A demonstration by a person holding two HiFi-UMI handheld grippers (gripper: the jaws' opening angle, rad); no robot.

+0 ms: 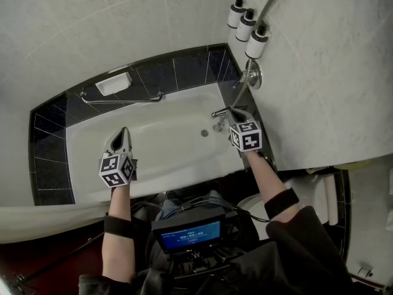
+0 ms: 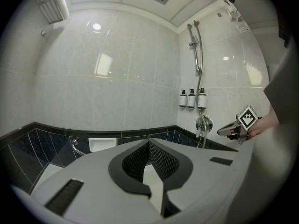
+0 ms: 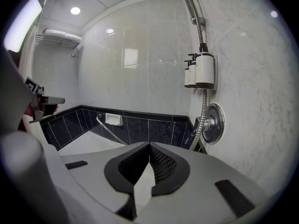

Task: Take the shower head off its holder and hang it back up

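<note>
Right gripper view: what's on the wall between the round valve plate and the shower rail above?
Above the valve plate sit the dispenser bottles, with the metal hose running up past them. The right gripper view shows this clearly.

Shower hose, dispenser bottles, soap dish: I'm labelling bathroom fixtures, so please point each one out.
shower hose [image 3: 202, 104], right gripper view, on the stretch below the bottles.
dispenser bottles [image 3: 204, 70], right gripper view, on the nearest bottle's body.
soap dish [image 1: 113, 83], head view, on its middle.
</note>
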